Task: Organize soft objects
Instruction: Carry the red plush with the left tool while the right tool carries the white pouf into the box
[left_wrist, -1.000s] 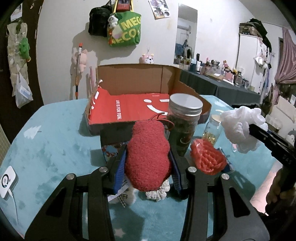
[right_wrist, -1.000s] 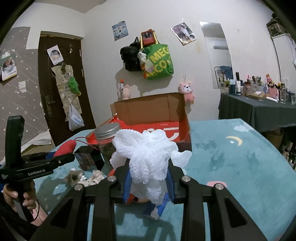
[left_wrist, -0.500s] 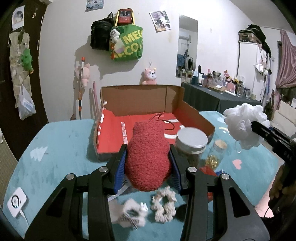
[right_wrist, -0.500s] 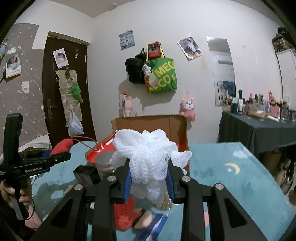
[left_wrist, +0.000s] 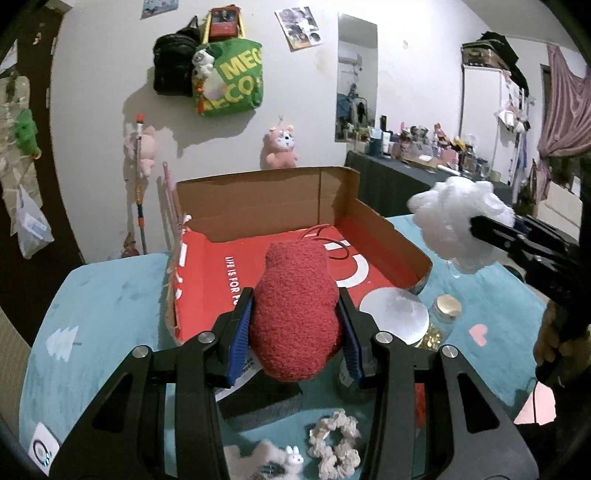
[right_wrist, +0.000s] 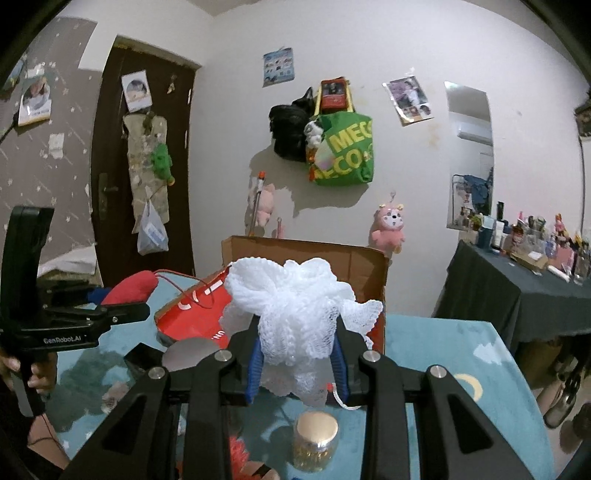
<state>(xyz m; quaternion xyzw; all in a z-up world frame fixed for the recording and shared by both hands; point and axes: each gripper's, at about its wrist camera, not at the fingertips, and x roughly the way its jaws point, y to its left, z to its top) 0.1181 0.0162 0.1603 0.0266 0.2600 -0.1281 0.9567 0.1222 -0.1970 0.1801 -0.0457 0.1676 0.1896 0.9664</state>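
Left wrist: teal table (left_wrist: 110, 295), white wall (left_wrist: 406, 74)

An open cardboard box (left_wrist: 258, 218) sits on the table (left_wrist: 110, 295), its far wall toward the room wall. In front of the box stand a wide-lidded jar (left_wrist: 393, 317) and, to its right, a smaller jar (left_wrist: 447, 308). Nearer the camera lie a scrunchie (left_wrist: 334, 443) and, left of it, a fluffy clip (left_wrist: 273, 458). A plush toy (left_wrist: 282, 146) hangs on the wall behind the box, a tote bag (left_wrist: 231, 79) above it.

Both claws (left_wrist: 295, 325) higher, nearer box (left_wrist: 384, 229)
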